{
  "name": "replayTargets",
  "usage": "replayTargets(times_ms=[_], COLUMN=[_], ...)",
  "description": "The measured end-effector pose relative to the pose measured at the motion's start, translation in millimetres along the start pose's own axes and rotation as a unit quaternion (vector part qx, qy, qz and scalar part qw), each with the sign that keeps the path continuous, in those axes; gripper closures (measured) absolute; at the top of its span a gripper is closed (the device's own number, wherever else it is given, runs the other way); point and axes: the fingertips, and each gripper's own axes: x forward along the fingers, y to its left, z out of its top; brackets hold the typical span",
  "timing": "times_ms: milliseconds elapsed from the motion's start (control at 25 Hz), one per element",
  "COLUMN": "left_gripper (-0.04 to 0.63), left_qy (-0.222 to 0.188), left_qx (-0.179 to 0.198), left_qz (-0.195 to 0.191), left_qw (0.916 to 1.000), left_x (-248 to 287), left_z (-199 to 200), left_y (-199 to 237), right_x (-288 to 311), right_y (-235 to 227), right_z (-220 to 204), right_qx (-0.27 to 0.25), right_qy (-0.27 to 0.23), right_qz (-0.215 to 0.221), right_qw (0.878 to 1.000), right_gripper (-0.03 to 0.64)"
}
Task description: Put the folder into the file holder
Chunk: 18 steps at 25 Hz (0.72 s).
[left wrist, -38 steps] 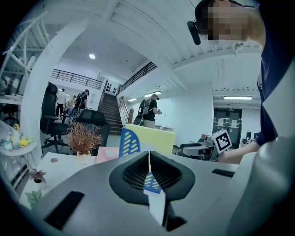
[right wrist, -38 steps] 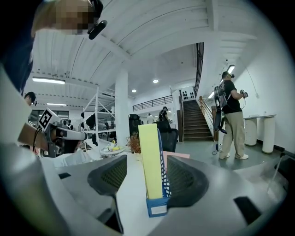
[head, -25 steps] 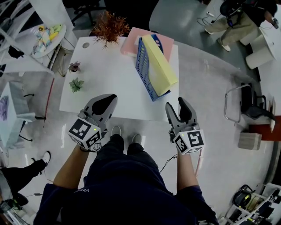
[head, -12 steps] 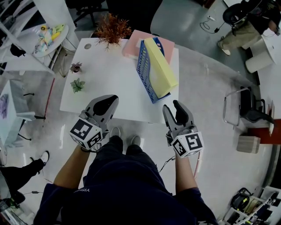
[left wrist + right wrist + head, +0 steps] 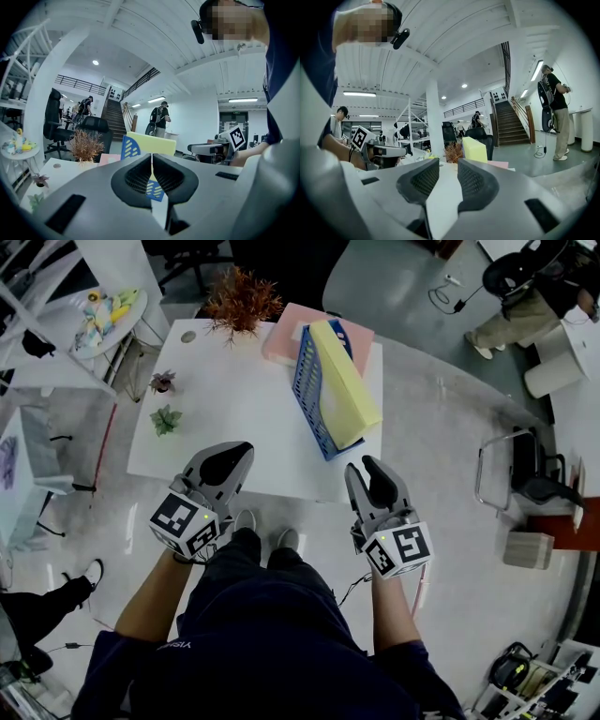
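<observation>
The left tool [image 5: 228,458] had its two jaws pressed together with nothing between them. It was held low at the near edge of the desk [image 5: 234,409], jaws pointing toward the far side, on a bare forearm stretched forward from the body. The right tool [image 5: 367,474] was level with it, near the desk's near right corner and on the other bare forearm. Its jaws stood partly apart and were closing on empty air. Neither tool touched anything on the desk.

Past the right tool, one blue file holder [image 5: 305,381] stood on the right part of the desk, slanting away toward the far edge. One yellow folder [image 5: 345,381] sat inside it and rose above its slotted wall. A single flat pink item [image 5: 281,334] lay under or behind the holder's far end, at the desk's far edge.

Three plants stood on the desk. One was a russet spiky plant [image 5: 241,298] at the far edge. The other two were small, one purplish [image 5: 159,382] and one green [image 5: 165,419], both near the left edge.
</observation>
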Motion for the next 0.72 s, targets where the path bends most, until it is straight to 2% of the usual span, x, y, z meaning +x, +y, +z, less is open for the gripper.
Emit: replayTargets(times_ms=[720], left_gripper=[0.56], left_qy=[-0.002], left_qx=[-0.004], left_qz=[0.007], left_qw=[1.0], left_x=[5.2], left_z=[-1.7], left_y=[0.3], right_x=[6.4], right_y=[6.0], right_z=[5.1], right_qx=[0.0], right_qy=[-0.001], right_qz=[0.016], right_qw=[1.0], right_gripper=[0.566])
